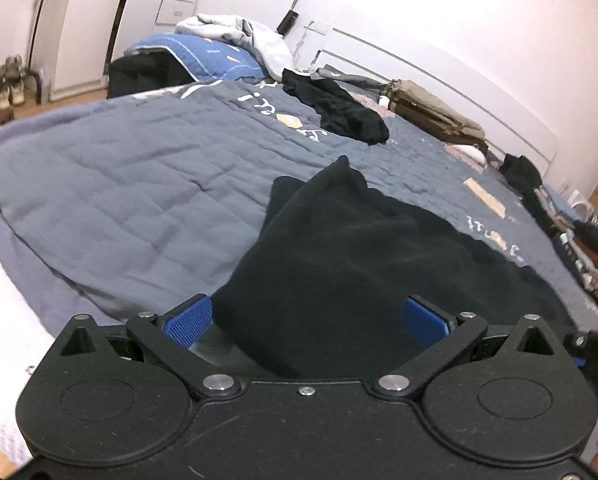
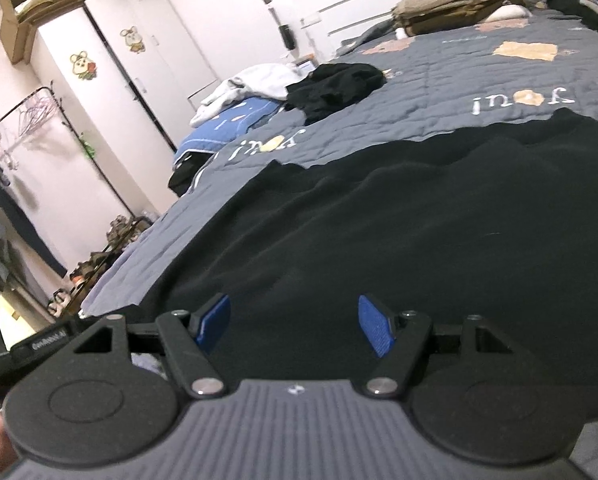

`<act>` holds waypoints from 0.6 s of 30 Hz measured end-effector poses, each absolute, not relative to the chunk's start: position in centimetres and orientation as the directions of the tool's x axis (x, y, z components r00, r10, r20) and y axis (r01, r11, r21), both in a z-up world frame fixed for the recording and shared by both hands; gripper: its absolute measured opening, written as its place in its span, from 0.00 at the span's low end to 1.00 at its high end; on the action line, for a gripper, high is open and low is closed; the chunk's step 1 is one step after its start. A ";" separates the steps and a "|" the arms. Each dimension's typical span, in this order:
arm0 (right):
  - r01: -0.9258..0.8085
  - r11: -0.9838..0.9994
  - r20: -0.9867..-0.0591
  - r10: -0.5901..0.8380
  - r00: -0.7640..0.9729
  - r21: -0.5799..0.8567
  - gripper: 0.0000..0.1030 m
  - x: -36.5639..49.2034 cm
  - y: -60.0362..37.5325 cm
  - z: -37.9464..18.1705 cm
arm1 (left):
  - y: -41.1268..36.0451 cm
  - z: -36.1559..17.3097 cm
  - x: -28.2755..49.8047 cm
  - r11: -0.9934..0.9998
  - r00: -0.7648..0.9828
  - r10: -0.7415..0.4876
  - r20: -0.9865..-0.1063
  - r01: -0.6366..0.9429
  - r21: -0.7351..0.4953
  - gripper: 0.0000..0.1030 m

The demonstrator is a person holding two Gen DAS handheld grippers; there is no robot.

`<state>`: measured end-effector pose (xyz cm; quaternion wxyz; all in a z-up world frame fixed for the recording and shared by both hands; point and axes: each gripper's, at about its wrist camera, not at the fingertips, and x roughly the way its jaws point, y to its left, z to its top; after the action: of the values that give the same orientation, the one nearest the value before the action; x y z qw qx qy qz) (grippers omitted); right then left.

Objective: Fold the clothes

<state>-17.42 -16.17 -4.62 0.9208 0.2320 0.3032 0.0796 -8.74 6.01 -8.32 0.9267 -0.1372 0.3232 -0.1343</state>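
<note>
On left wrist view — item 1: left gripper (image 1: 307,320), jaws stood wide, blue pads (image 1: 189,320) well apart w/ a raised bunch of black garment (image 1: 339,248) filling the gap between them. Pads didn't look pressed onto cloth; fabric seemed to drape loose over gripper front, so read as wide and not gripping. Garment lay on grey quilt (image 1: 119,184) on bed, near edge, one corner peaked up toward bed middle. Further off, well apart: second black garment (image 1: 339,112), folded tan stack (image 1: 431,108) by headboard, pale heap (image 1: 235,32) on blue bedding.

On right wrist view — item 2: right gripper (image 2: 295,328), jaws wide too, blue pads (image 2: 375,330) apart, hovering over near part of same black garment (image 2: 379,220), nothing clamped. Garment spread mostly flat across quilt (image 2: 439,72), wrinkled, far edge uneven. Wardrobe (image 2: 111,80) w/ stickers and clothes rack (image 2: 31,120) at bed's side.

Step, est.: early — laying out/smoothing garment, or first fold just started on left side; no neat fold visible yet.

Next move, est.: both grippers need a firm pinch on an edge or corner, single layer if poss., then lift and carry across evenly. Risk: thick bunch in left jaws slipping or dragging whole piece
</note>
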 end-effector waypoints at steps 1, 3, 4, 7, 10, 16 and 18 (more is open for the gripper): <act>-0.022 0.876 -0.516 0.303 0.801 0.481 0.68 -17.4 -15.9 -4.6 | 6.1 -8.4 -8.7 0.929 0.757 -0.333 -0.562 0.161 -0.333 1.00; -0.050 0.877 -0.518 0.328 0.790 0.478 0.68 -17.2 -15.1 -4.7 | 6.3 -8.5 -8.6 0.932 0.756 -0.329 -0.565 0.163 -0.325 1.00; -0.060 0.882 -0.525 0.332 0.784 0.468 0.68 -17.1 -14.6 -4.7 | 6.5 -8.6 -8.7 0.931 0.756 -0.331 -0.565 0.162 -0.328 1.00; -0.084 0.901 -0.543 0.328 0.773 0.425 0.68 -16.8 -13.3 -5.1 | 6.9 -8.9 -8.6 0.929 0.753 -0.334 -0.567 0.160 -0.335 0.97; -0.102 0.909 -0.561 0.335 0.757 0.404 0.68 -16.5 -12.7 -5.8 | 6.9 -9.0 -8.6 0.928 0.751 -0.338 -0.568 0.166 -0.333 0.97; -0.127 0.911 -0.591 0.355 0.724 0.391 0.68 -16.1 -12.1 -6.6 | 7.7 -10.6 -7.8 0.896 0.719 -0.371 -0.588 0.110 -0.430 0.84; -0.129 0.913 -0.595 0.355 0.722 0.388 0.68 -16.1 -12.0 -6.7 | 8.0 -11.4 -7.4 0.877 0.700 -0.381 -0.604 0.067 -0.475 0.67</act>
<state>-16.10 -11.99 -6.66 0.9136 0.1618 0.3489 0.1322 -7.39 8.03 -11.44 0.8968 -0.2138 0.3668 -0.1248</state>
